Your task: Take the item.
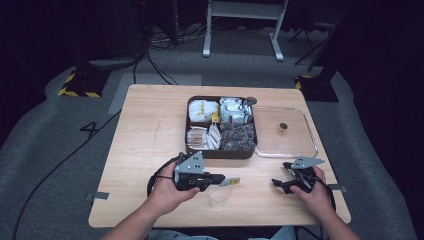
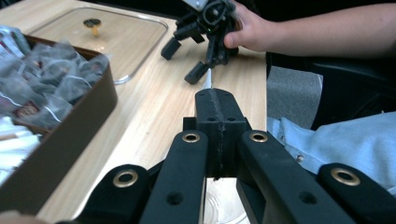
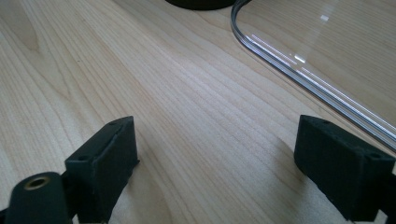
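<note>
My left gripper (image 1: pixel 222 178) is shut on a small flat packet (image 1: pixel 231 181), which sticks out to the right of its jaws, just above a clear plastic cup (image 1: pixel 219 197) near the table's front edge. In the left gripper view the jaws (image 2: pixel 218 100) are pressed together, the packet's thin white edge (image 2: pixel 208 80) shows beyond them, and the cup's rim (image 2: pixel 224 207) lies below. My right gripper (image 1: pixel 280 174) stands open over bare wood at the front right, nothing between its jaws (image 3: pixel 215 158).
A brown compartment box (image 1: pixel 220 154) of tea bags and packets sits mid-table. Its clear lid (image 1: pixel 295 145), with a small knob (image 1: pixel 283 128), lies flat to its right, close behind the right gripper. The lid's edge (image 3: pixel 303 70) is just ahead of the right jaws.
</note>
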A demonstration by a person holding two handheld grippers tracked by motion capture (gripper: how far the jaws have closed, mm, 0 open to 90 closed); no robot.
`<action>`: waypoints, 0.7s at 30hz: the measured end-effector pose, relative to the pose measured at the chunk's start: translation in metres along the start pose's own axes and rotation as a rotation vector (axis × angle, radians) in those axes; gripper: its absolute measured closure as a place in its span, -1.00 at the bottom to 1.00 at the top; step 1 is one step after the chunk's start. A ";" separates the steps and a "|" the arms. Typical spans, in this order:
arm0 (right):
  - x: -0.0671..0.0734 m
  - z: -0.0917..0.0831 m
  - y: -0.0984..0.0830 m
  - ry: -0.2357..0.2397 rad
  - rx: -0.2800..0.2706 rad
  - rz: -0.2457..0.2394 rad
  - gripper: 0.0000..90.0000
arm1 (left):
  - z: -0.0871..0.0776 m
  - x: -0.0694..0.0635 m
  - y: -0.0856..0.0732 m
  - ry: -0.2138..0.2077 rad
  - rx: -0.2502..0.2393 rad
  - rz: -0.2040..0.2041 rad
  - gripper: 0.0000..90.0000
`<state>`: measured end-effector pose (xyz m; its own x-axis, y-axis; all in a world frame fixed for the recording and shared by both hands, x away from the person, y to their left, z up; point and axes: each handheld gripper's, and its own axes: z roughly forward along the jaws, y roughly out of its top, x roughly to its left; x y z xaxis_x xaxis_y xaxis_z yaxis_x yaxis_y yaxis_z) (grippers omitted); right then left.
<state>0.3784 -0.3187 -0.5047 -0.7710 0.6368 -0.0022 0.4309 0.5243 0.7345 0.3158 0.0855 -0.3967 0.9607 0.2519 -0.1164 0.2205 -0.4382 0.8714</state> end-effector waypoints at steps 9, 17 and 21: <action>0.000 0.000 0.000 0.000 0.000 -0.001 -0.70 | 0.004 -0.002 -0.010 -0.002 -0.008 -0.010 1.00; 0.000 0.000 0.000 0.000 0.000 0.000 -0.70 | 0.000 0.003 -0.021 0.008 0.007 -0.039 0.73; 0.000 0.000 0.000 0.000 0.000 0.000 -0.70 | -0.004 0.003 -0.024 0.026 0.011 -0.039 0.49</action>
<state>0.3784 -0.3188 -0.5047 -0.7709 0.6369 -0.0025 0.4308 0.5242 0.7346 0.3132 0.1004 -0.4156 0.9467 0.2913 -0.1372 0.2593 -0.4372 0.8611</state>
